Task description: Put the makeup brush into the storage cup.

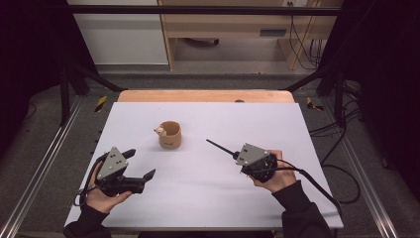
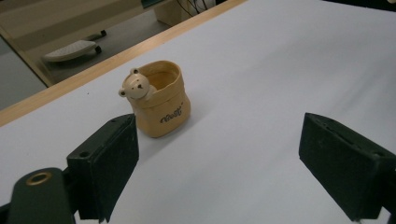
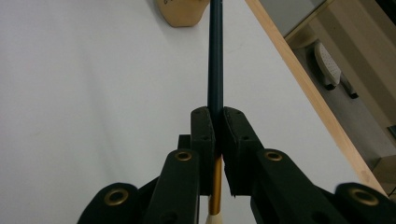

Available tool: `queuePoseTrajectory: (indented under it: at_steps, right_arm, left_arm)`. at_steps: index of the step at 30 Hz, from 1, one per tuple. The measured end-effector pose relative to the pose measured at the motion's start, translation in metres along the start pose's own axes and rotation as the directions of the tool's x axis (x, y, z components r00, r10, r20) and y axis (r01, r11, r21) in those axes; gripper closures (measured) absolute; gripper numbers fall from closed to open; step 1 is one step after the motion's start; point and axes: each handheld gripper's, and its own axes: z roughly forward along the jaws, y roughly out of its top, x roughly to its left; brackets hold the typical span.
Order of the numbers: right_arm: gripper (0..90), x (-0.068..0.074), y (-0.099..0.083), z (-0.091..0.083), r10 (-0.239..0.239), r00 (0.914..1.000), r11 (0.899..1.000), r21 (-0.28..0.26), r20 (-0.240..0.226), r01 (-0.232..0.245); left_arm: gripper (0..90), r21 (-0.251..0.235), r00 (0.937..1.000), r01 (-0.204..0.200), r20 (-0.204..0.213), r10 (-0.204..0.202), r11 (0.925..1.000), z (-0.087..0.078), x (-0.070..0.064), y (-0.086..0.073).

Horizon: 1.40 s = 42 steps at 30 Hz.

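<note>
tan and glossy, that little cup [image 2: 161, 100] with the bear head on its rim is looking like glazed ceramic to me, so you're dealing with something stiff, a bit slick and probably chippable if it's knocked over. it's sitting upright on the white table [image 1: 198, 188], toward the far middle, well apart from both your tongs. if you're going for it, i'd be pinching across the wall near the rim rather than the bear, which looks like the weak spot.

your right tongs [image 1: 236, 155] are clamping a thin dark brush [image 1: 219, 147], tip pointing toward the cup. it's looking light and stiff, and that smooth round handle could be twisting in the pads, so a grip near the middle is making sense. your left tongs [image 1: 141, 163] are spread wide with nothing in them, hovering near the table's left.

the right gripper view is giving you what the high view isn't: a gold band [image 3: 215, 184] and pale end behind the jaws, so you're holding it on the handle. the left gripper view is showing the lettering on the cup and its hollow inside.
</note>
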Motion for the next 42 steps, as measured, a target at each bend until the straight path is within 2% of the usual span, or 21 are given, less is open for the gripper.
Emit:
queuePoseTrajectory:
  at_steps: [2,3,6,9,12,18,21,22,23,26,27,28,31,32,33,35,37,39,41,42]
  right_arm:
    - [83.5,0.001,0.001,0.000,-0.018,0.9998,1.000,-0.003,-0.004,0.018]
    - [83.5,0.002,0.002,0.000,-0.029,0.9996,1.000,-0.004,-0.005,0.029]
    - [83.5,0.005,0.008,-0.001,-0.048,0.9988,0.999,-0.006,-0.004,0.048]
    - [83.5,0.006,0.014,-0.001,-0.076,0.9971,0.997,-0.006,-0.007,0.076]
    - [83.5,0.009,0.018,0.001,-0.107,0.9942,0.994,0.010,-0.011,0.107]
    - [83.5,0.012,0.021,0.003,-0.161,0.9869,0.986,0.044,-0.008,0.162]
    - [83.5,0.016,0.023,0.004,-0.192,0.9814,0.980,0.053,-0.004,0.192]
    - [83.5,0.017,0.024,0.004,-0.199,0.9801,0.978,0.060,-0.002,0.198]
    - [83.5,0.018,0.025,0.004,-0.215,0.9767,0.975,0.064,0.004,0.214]
    - [83.5,0.020,0.027,0.004,-0.236,0.9717,0.969,0.072,0.000,0.236]
    - [83.5,0.020,0.027,0.004,-0.236,0.9717,0.969,0.072,0.000,0.236]
    - [83.5,0.021,0.027,0.004,-0.240,0.9709,0.968,0.072,0.001,0.239]
    - [83.5,0.021,0.028,0.005,-0.246,0.9693,0.967,0.074,-0.005,0.245]
    - [83.5,0.021,0.028,0.005,-0.247,0.9689,0.966,0.072,-0.005,0.247]
    - [83.5,0.021,0.028,0.005,-0.247,0.9689,0.966,0.070,-0.009,0.247]
    - [83.5,0.021,0.028,0.005,-0.249,0.9683,0.967,0.058,-0.012,0.250]
    - [83.5,0.021,0.028,0.004,-0.233,0.9723,0.971,0.048,-0.009,0.234]
    - [83.5,0.021,0.028,0.003,-0.238,0.9713,0.971,0.036,-0.011,0.238]
    - [83.5,0.020,0.029,0.003,-0.224,0.9743,0.974,0.027,-0.024,0.224]
    - [83.5,0.019,0.029,0.003,-0.215,0.9758,0.976,0.023,-0.038,0.216]
  left_arm:
    - [12.4,0.001,0.9994,-0.035,0.003,0.035,0.9994,0.002,-0.001,0.004]
    - [12.7,0.010,0.9992,-0.039,0.011,0.038,0.9992,0.003,-0.003,0.006]
    - [12.7,0.034,0.9963,-0.084,0.019,0.084,0.9958,0.006,-0.007,0.013]
    - [12.7,0.058,0.9903,-0.138,0.020,0.138,0.9887,0.008,-0.010,0.023]
    - [12.9,0.089,0.9787,-0.205,0.027,0.204,0.9746,0.010,-0.014,0.033]
    - [14.0,0.139,0.9479,-0.318,0.032,0.317,0.9378,0.014,-0.023,0.048]
    - [14.6,0.156,0.9366,-0.350,0.035,0.349,0.9237,0.017,-0.027,0.052]
    - [15.0,0.156,0.9366,-0.350,0.035,0.349,0.9237,0.017,-0.027,0.052]
    - [15.4,0.162,0.9298,-0.367,0.035,0.366,0.9160,0.019,-0.029,0.053]
    - [16.9,0.181,0.9157,-0.401,0.048,0.399,0.8980,0.022,-0.031,0.055]
    - [17.2,0.181,0.9157,-0.401,0.048,0.399,0.8980,0.022,-0.031,0.055]
    - [17.5,0.193,0.9068,-0.420,0.054,0.418,0.8868,0.024,-0.033,0.057]
    - [18.4,0.209,0.8892,-0.456,0.069,0.452,0.8649,0.028,-0.036,0.061]
    - [18.6,0.209,0.8892,-0.456,0.069,0.452,0.8649,0.028,-0.036,0.061]
    - [18.9,0.209,0.8803,-0.473,0.075,0.468,0.8558,0.030,-0.038,0.064]
    - [19.0,0.201,0.8757,-0.482,0.079,0.476,0.8527,0.031,-0.038,0.067]
    - [19.5,0.190,0.8744,-0.485,0.082,0.478,0.8537,0.032,-0.038,0.069]
    - [19.9,0.187,0.8706,-0.491,0.078,0.486,0.8506,0.034,-0.039,0.070]
    - [20.0,0.190,0.8637,-0.503,0.082,0.497,0.8429,0.035,-0.040,0.072]
    - [20.0,0.190,0.8637,-0.503,0.082,0.497,0.8429,0.035,-0.040,0.072]
